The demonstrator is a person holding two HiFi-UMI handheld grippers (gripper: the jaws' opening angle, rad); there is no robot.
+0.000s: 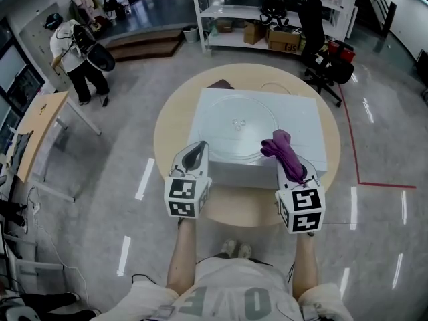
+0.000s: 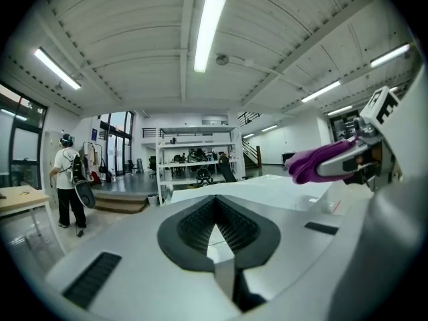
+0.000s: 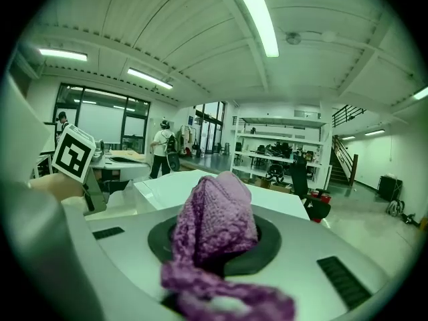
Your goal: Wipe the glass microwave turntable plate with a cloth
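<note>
So the purple cloth [image 1: 281, 145] is clamped in the right gripper [image 1: 292, 166], jaws closed tight on it. In the right gripper view the knitted fabric is bunched up between them and spills out toward the camera. The left gripper [image 1: 198, 148] is held empty, its tips pinched together with just a thin gap lower down. The glass turntable plate [image 1: 221, 122] is laid flat on top of a white box [image 1: 304, 116], which is set on a round wooden table [image 1: 172, 129]. Both grippers are held at the box's near edge, left one just beside the plate's near-left rim, and the cloth is hung over the near-right rim.
</note>
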